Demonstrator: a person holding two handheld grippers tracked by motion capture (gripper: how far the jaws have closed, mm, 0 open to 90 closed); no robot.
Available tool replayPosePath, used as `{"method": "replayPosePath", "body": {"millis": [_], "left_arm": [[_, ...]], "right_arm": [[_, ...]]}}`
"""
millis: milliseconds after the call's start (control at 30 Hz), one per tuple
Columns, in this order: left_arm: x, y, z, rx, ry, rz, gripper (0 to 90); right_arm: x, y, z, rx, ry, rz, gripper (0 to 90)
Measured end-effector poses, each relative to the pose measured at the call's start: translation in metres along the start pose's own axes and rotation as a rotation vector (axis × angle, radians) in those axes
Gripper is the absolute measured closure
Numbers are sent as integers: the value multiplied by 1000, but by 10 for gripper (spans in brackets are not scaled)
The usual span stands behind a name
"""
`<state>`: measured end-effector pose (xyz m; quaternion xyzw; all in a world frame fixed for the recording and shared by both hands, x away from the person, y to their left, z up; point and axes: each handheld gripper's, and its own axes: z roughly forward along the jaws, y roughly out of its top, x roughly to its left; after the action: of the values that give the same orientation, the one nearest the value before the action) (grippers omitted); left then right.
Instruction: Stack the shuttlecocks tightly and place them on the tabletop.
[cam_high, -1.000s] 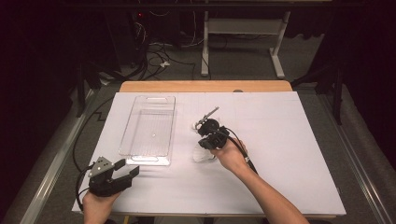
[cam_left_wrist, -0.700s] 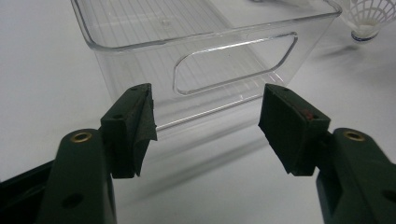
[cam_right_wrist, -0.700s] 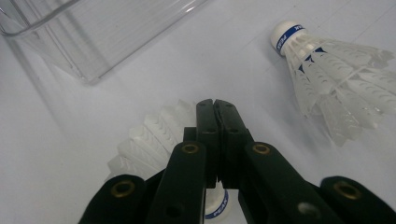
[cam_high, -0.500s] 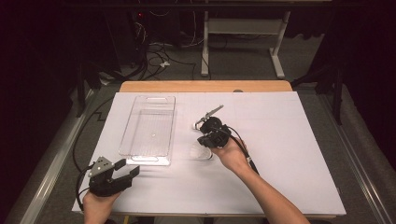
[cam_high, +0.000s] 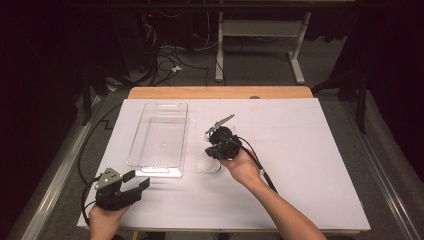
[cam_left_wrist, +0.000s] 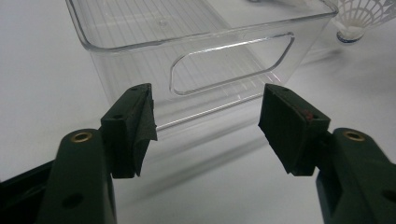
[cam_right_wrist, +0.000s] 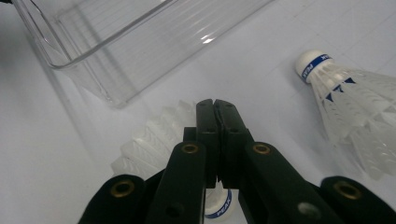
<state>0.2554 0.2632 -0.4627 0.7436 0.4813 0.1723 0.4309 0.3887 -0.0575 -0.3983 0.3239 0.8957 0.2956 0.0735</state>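
we nudge our right gripper (cam_right_wrist: 215, 109) in a touch, jaws pressed together on the shuttlecock (cam_right_wrist: 154, 140) skirt beside the clear bin (cam_right_wrist: 116, 51), lift next, while the left gripper (cam_left_wrist: 205, 126) waits spread

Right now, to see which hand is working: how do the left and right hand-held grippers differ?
The left hand-held gripper stands with jaws wide apart, nothing between them; the right hand-held gripper has its jaws shut together. The left faces the clear tray at its end wall; the right sits over one shuttlecock, with a second shuttlecock beside it. Both are black.
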Motion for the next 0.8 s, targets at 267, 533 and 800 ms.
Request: {"method": "replayPosePath", "body": {"millis": [267, 533, 800], "left_arm": [[0, 0, 0, 0, -4, 0, 365], [0, 0, 0, 2, -3, 2, 366], [0, 0, 0, 2, -4, 2, 366]], "right_arm": [[0, -3, 7, 6, 8, -6, 892], [-4, -10, 5, 0, 13, 0, 880], [-11, -19, -4, -4, -2, 13, 873]]}}
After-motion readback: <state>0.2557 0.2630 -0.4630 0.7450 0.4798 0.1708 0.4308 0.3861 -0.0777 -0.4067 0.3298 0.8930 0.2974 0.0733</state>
